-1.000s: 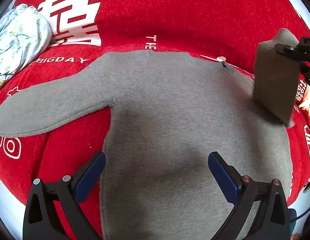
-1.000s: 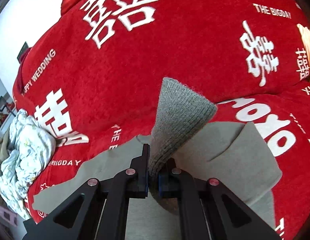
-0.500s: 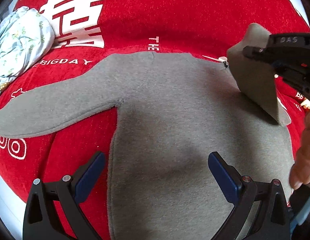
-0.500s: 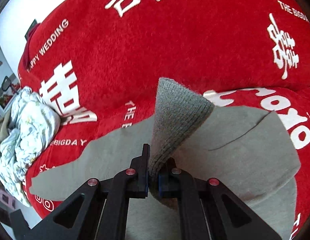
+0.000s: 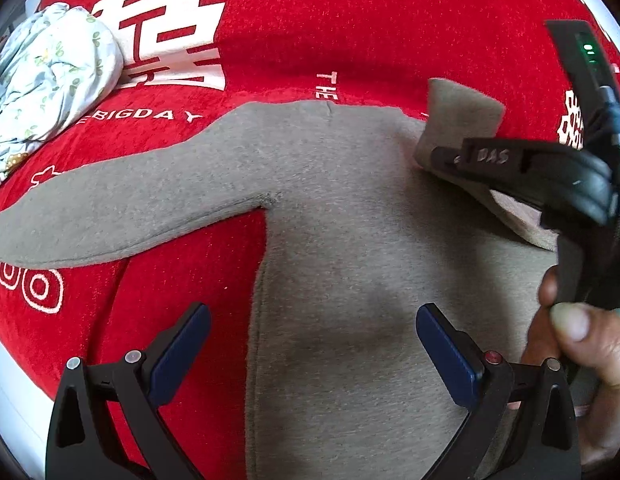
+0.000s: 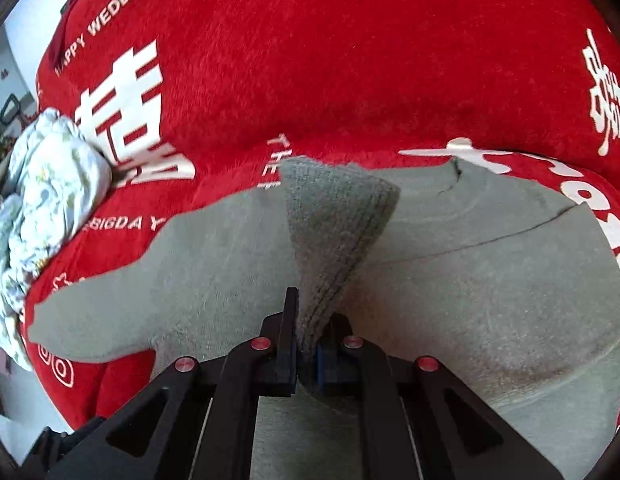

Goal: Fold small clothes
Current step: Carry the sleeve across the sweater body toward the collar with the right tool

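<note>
Tongs on the right (image 6: pixel 308 354) are clenching the ribbed knit cuff (image 6: pixel 336 232) of the fuzzy grey sweater (image 5: pixel 350 240) lying flat on the plush red blanket (image 5: pixel 350 32), now carried inward over its body; left tongs (image 5: pixel 314 346) are hovering released above it.

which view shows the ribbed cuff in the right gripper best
The right wrist view. The ribbed cuff stands dead centre, its knit ribs sharp, pinched between the shut right gripper. The left wrist view shows the cuff only from the side at the frame's edge, partly covered by the gripper, ribs unreadable.
</note>
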{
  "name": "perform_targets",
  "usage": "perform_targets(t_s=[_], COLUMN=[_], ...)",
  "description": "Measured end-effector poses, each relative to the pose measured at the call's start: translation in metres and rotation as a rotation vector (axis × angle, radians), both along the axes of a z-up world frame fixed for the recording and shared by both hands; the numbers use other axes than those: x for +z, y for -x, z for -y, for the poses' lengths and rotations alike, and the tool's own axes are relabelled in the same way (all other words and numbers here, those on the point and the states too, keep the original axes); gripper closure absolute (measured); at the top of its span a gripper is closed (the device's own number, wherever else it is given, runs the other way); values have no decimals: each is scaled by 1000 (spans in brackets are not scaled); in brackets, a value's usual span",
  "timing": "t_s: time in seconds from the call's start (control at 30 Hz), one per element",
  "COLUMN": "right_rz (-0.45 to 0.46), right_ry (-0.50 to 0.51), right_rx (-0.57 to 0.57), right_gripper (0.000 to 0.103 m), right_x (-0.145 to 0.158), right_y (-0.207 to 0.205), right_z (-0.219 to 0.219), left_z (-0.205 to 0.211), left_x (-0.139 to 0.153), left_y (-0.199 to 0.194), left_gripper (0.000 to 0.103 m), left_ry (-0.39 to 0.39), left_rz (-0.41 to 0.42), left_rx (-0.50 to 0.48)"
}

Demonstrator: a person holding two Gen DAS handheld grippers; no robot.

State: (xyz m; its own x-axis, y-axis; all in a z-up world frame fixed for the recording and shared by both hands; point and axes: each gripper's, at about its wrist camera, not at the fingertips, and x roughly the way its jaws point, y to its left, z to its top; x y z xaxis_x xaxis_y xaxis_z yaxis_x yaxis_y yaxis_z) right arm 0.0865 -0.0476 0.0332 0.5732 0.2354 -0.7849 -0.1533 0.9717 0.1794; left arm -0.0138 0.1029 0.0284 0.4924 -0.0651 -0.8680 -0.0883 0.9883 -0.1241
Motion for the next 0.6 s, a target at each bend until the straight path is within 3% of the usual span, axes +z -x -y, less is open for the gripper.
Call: perform_targets(t_s=[0.47,0.6], right_rz=[-14,-2], right_ry=[104,123], right_rx=[48,57], right_gripper=[95,91], right_x=[-29,-29], right_y=[-1,0], right_z=[-28,-34], left_z=[-10,-12], left_x=[-2,-3], left_y=[4,5], left_gripper=[0,0], left_ry=[7,6], left_rz=[-7,-11], left_rx=[19,24])
